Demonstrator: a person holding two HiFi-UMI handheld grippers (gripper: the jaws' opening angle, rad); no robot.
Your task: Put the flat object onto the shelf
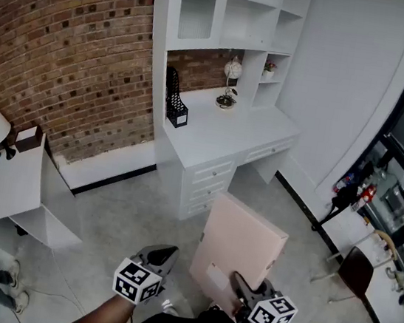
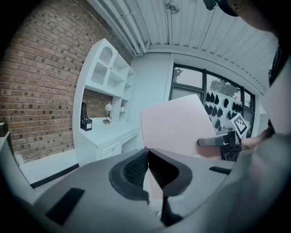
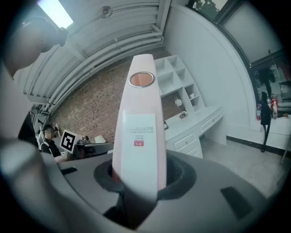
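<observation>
the white shelf unit (image 1: pixel 229 19) is standing against the brick wall (image 1: pixel 68 49), rising from the back edge of a white desk (image 1: pixel 227 142), and the person is facing it from well apart across the floor. a black file holder (image 1: pixel 175 101) is sitting at the left end of the desk top, and a small ornament (image 1: pixel 229 86) is sitting at the back edge, near the open compartments on the right. one of those compartments is holding a small potted plant (image 1: pixel 269 68).

the flat object (image 1: pixel 238 252), a pale pink box, is hanging in the air in front of the person, tilted away towards the desk. the right gripper (image 1: pixel 242 288) is pinching it near its lower edge, with the jaws pressing on both broad faces and a white label facing that gripper's camera. the left gripper (image 1: pixel 166 255) is carrying nothing, its jaws pressed together just beside the box's left edge.

the step in hand looks like carrying the box to the shelves. since the pinch is sitting low on a broad panel, the top is likely to sway, so a steady, slow walk should be helping. the left gripper could be steadying the free edge. the box should probably be going in edge first, into a compartment wide enough, passing clear of the ornament and the plant.
</observation>
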